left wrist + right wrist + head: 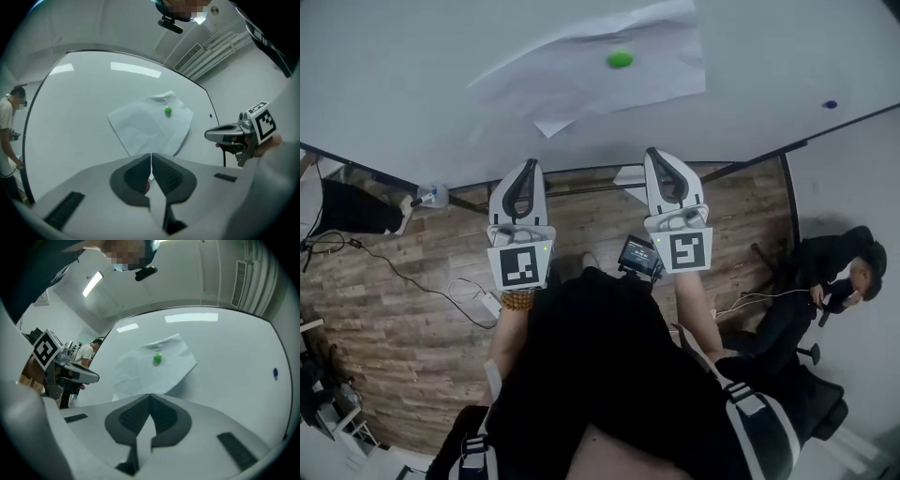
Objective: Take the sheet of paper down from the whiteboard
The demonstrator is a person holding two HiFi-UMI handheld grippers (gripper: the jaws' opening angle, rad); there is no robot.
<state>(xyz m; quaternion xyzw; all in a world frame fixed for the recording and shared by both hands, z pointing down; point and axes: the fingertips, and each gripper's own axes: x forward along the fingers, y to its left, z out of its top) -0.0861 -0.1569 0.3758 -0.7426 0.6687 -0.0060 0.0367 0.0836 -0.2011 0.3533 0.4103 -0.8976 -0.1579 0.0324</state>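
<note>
At the far left of the left gripper view a standing person (pixel 8 131) is seen beside the edge of the whiteboard (pixel 70 108). In the head view a small bottle (pixel 434 195) is seen near the board's lower edge on the left, above a wooden floor (pixel 403 300) across which a thin cable (pixel 412 279) is trailed. The left gripper (pixel 528 167) is held level toward the board and short of it; its jaws are pressed together with nothing between them, as is shown in its own view. The sheet of paper (pixel 581 75) is found on the whiteboard, ahead of the two grippers and roughly between them. It is creased and tilted, and it is pinned near its upper edge by a single green magnet (pixel 620 58). Both grippers are seen apart from the sheet. The right gripper (pixel 661 155) is held just beside the left one, likewise level, and its jaws are closed on nothing. Further right a small blue magnet (pixel 831 104) is stuck to the bare board, well apart from the sheet. At the far right a person in dark clothing (pixel 834 281) is seated
</note>
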